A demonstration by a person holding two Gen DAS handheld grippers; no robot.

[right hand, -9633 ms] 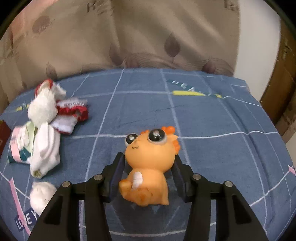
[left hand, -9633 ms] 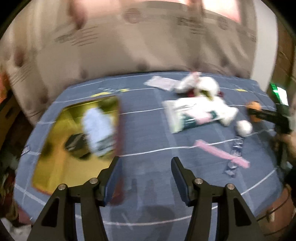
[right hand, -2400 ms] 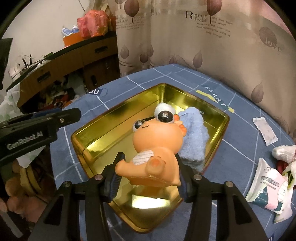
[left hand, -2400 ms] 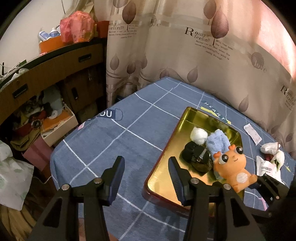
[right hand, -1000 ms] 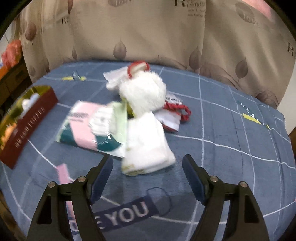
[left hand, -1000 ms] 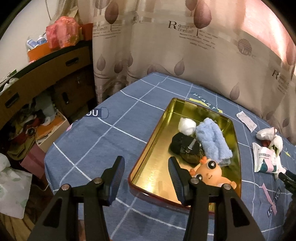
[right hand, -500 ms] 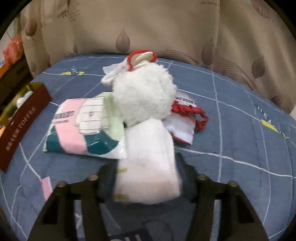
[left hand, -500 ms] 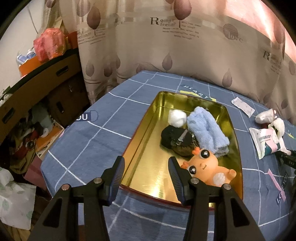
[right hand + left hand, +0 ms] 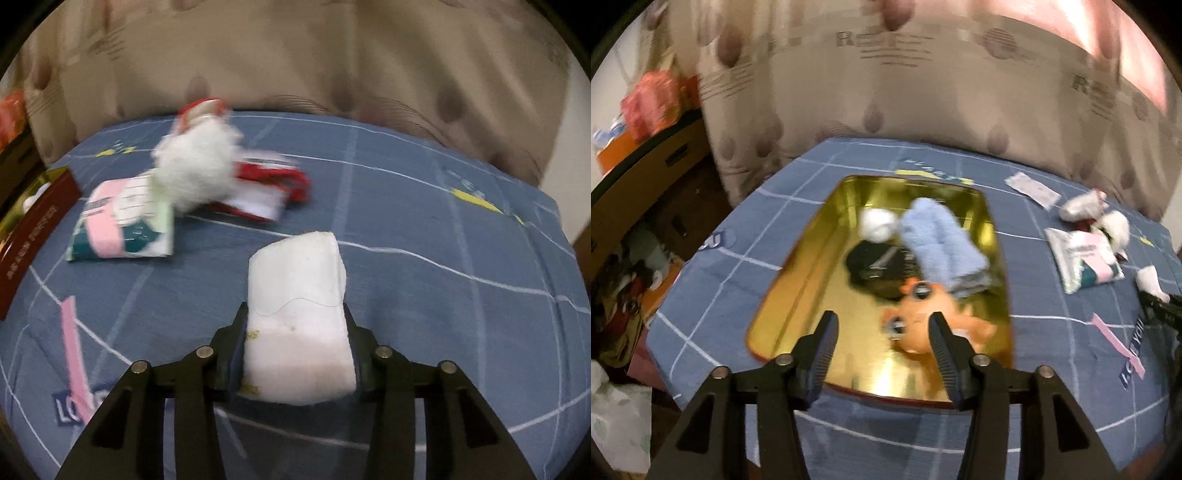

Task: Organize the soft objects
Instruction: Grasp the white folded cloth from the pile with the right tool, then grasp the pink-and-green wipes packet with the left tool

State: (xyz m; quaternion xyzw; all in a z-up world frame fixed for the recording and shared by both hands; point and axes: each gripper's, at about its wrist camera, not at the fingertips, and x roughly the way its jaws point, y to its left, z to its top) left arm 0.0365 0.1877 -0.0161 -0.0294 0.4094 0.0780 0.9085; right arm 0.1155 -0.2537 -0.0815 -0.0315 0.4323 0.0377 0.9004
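Soft objects lie in two groups on a table under a blue cloth point(image 9: 849, 177) with white grid lines. A curtain point(image 9: 923, 85) hangs behind the table.

The gold tin point(image 9: 798, 280) sits at the cloth's left part in the left wrist view. Inside it are a blue towel point(image 9: 942, 243), a black item point(image 9: 879, 262) touching the towel's left edge, an orange toy point(image 9: 919, 325) at the near end, and a white ball point(image 9: 877, 225) at the far end, just beside the towel. The picture is blurred, so finer detail of these cannot be told.

The second group lies well apart from the tin, to its right. It holds a tissue pack point(image 9: 122, 229), a white plush point(image 9: 199, 170) resting partly on the pack, and a red-trimmed item point(image 9: 273, 184) just behind the plush. A flat white packet point(image 9: 1030, 188) lies farther back on the cloth.

The left gripper point(image 9: 882, 350) hovers above the tin's near edge. Its jaws are opening and stand wide apart, with nothing between them.

The right gripper point(image 9: 295, 350) is over bare cloth, near the second group. Its jaws are closing, and its pads press both sides of a folded white cloth point(image 9: 295, 295). That piece stands up out of the jaws, clear of the pack and plush.
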